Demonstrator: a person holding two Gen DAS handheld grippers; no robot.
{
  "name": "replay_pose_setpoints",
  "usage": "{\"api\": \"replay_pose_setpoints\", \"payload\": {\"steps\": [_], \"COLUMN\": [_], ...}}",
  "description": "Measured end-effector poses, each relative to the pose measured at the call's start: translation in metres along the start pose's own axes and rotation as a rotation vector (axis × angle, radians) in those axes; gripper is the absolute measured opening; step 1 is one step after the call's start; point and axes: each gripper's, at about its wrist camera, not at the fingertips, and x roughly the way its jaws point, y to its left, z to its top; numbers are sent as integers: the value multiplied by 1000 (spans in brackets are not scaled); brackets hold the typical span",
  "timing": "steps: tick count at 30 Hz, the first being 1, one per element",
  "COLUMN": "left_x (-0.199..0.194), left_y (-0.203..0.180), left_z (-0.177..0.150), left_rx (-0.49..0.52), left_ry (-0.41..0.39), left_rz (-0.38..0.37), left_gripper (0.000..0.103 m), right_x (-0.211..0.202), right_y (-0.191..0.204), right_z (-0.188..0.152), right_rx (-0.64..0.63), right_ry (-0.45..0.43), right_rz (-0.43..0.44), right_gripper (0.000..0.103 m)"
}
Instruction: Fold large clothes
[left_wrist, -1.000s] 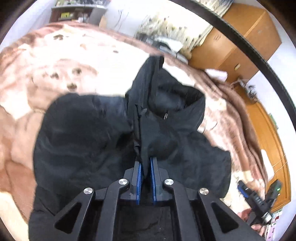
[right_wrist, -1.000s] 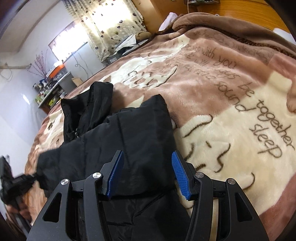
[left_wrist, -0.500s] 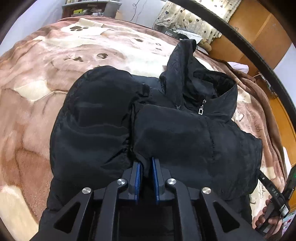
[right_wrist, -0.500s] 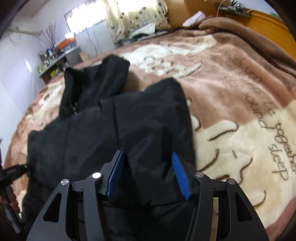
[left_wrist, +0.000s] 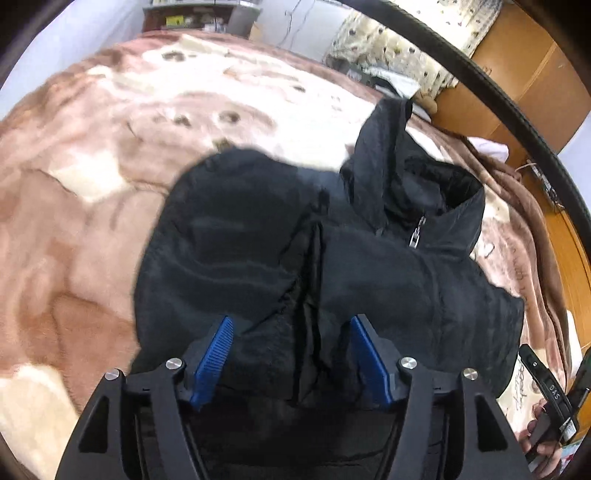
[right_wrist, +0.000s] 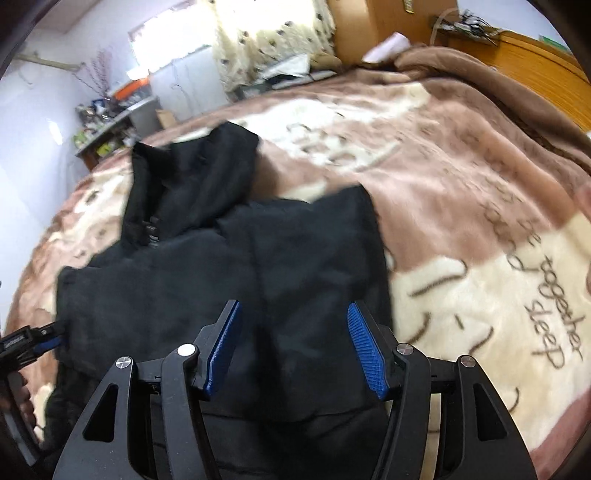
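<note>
A black padded jacket (left_wrist: 388, 273) lies on the bed with its hood (left_wrist: 424, 184) at the far end and both sleeves folded in over the front. My left gripper (left_wrist: 291, 319) hangs just over the middle seam. Its jaws are opening, and loose fabric bunches between the blue pads (left_wrist: 214, 354) without being pressed. In the right wrist view the same jacket (right_wrist: 295, 251) fills the middle. My right gripper (right_wrist: 294, 305) hovers over the folded sleeve near the jacket's right edge. Its jaws are also opening, and nothing is pinched between them.
A brown and cream blanket (right_wrist: 480, 184) with writing covers the bed all round the jacket. A wooden wardrobe (left_wrist: 517, 74) and a wooden headboard (right_wrist: 546, 74) stand beyond it, and a cluttered desk (right_wrist: 110, 122) by the window. A person's hand (left_wrist: 543, 443) shows at the lower right.
The left gripper's jaws, closed on a fold of the jacket before, have sprung apart and the fabric has dropped loose. The right gripper has shifted sideways over the jacket and rolled a little.
</note>
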Motion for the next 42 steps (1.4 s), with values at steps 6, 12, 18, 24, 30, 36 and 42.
{"api": "replay_pose_setpoints", "payload": {"steps": [6, 12, 18, 24, 30, 36, 42], "left_x": [-20, -1, 12, 16, 41, 58, 68], "left_y": [-15, -40, -42, -54, -61, -62, -54], "left_z": [6, 16, 45, 56, 55, 58, 57], "left_rx": [31, 118, 99, 114, 166, 194, 163], "left_ry": [-54, 8, -2, -22, 16, 25, 34], "left_rz": [-52, -66, -80, -130, -116, -107, -124], "left_gripper": [78, 78, 78, 78, 78, 78, 78], "right_x": [35, 24, 24, 65, 107, 150, 173], "right_y": [16, 18, 18, 16, 42, 59, 89], "right_z": [-11, -1, 48, 104, 148, 176, 173], "right_rx": [-59, -47, 71, 187, 118, 74, -92], "right_ry": [91, 59, 26, 14, 13, 43, 59], "right_rz": [-36, -24, 105, 129, 109, 4, -121], "right_gripper": [60, 60, 63, 70, 77, 77, 32]}}
